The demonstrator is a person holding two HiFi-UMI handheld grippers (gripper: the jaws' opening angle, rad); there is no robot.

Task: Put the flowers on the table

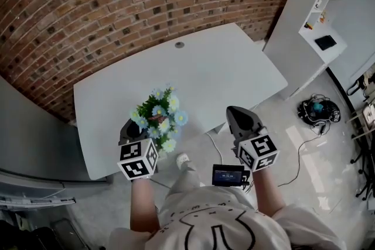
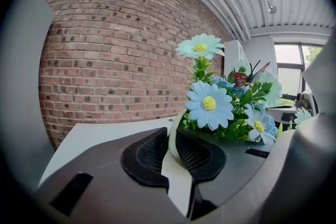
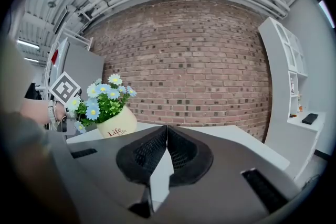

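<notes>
Blue-and-white flowers in a cream pot hung at about 7 o'clock on the white table, right over its near edge in the head view. The left gripper sat at the pot's 8 o'clock. Its own view showed the jaws clenched on the pot's thin rim, one pad inside and one outside, with the blooms rising just beyond. The right gripper was at about 5 o'clock, off the table's edge and well apart from the pot. Its jaws were pressed together with nothing between them.

In the right gripper view the pot leaned to one side and looked lifted off the tabletop, though whether its base touched the surface could not be told for certain. Judged from this, the pot was at the table but not yet set down. What was left was to level it, lower it onto the top farther in toward 12 o'clock, where a small round cap sat, and let go of the rim.
</notes>
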